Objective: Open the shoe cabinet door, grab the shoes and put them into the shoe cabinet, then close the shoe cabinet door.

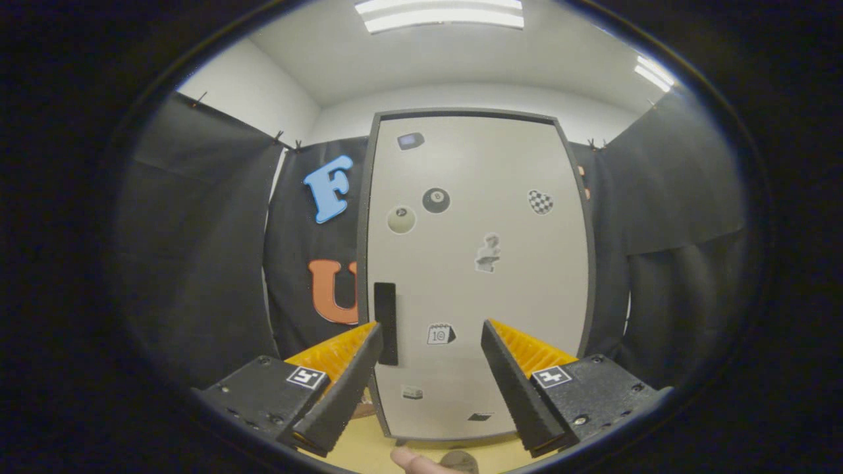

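The shoe cabinet [474, 263] stands upright straight ahead, its pale door shut inside a dark frame and dotted with several small stickers. A black vertical handle [386, 322] sits on the door's left edge, low down. My gripper [431, 332] is open, its two fingers spread wide with nothing between them. The left fingertip [369, 342] lies just beside the handle in the image, still short of the door. The right finger [507, 368] points at the door's lower middle.
Black cloth walls close in on the left and right of the cabinet. A yellowish floor [369, 454] runs under the cabinet's base. A fingertip of a person's hand [411, 459] shows below the fingers, beside a dark rounded object [460, 459].
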`<state>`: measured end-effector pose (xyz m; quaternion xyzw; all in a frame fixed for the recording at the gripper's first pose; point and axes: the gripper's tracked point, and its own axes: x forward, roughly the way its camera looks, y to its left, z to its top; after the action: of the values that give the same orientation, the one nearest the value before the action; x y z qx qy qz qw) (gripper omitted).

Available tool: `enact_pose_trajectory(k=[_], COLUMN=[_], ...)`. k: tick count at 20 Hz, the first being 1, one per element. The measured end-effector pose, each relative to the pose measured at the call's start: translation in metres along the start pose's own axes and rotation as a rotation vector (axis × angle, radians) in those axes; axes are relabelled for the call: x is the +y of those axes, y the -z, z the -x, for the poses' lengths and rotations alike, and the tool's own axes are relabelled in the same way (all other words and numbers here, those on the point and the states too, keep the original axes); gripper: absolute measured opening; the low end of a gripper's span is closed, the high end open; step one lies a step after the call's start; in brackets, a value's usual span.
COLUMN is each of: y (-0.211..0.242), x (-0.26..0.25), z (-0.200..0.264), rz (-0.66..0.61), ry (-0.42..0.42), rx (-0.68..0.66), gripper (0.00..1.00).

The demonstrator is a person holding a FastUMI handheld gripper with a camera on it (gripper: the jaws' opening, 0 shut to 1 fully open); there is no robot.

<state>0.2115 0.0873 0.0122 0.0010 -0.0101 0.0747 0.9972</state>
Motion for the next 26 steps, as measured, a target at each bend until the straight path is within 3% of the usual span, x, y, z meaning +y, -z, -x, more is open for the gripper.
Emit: enact_pose_trajectory(k=[3, 10, 12, 15, 16, 20, 23, 24, 26], y=[0.002, 0.028, 0.033, 0.033, 0.033, 0.039, 0.059, 0.066, 0.061], x=[0.021, 0.02, 0.028, 0.035, 0.04, 0.042, 0.03, 0.033, 0.034], z=[-0.032, -0.101, -0.105, -0.107, -0.108, -0.104, -0.1, -0.098, -0.1], rz=[-0.004, -0.085, -0.078, -0.066, -0.059, 0.026, 0.038, 0.009, 0.002], ry=[-0.053, 0.039, 0.021, 0.006, -0.002, -0.001, 0.061, 0.037, 0.005], rx=[0.012, 0.094, 0.092, 0.102, 0.107, 0.128, 0.207, 0.234, 0.238], gripper=[0.99, 0.97, 0.95, 0.84, 0.72, 0.39, 0.24, 0.07, 0.06])
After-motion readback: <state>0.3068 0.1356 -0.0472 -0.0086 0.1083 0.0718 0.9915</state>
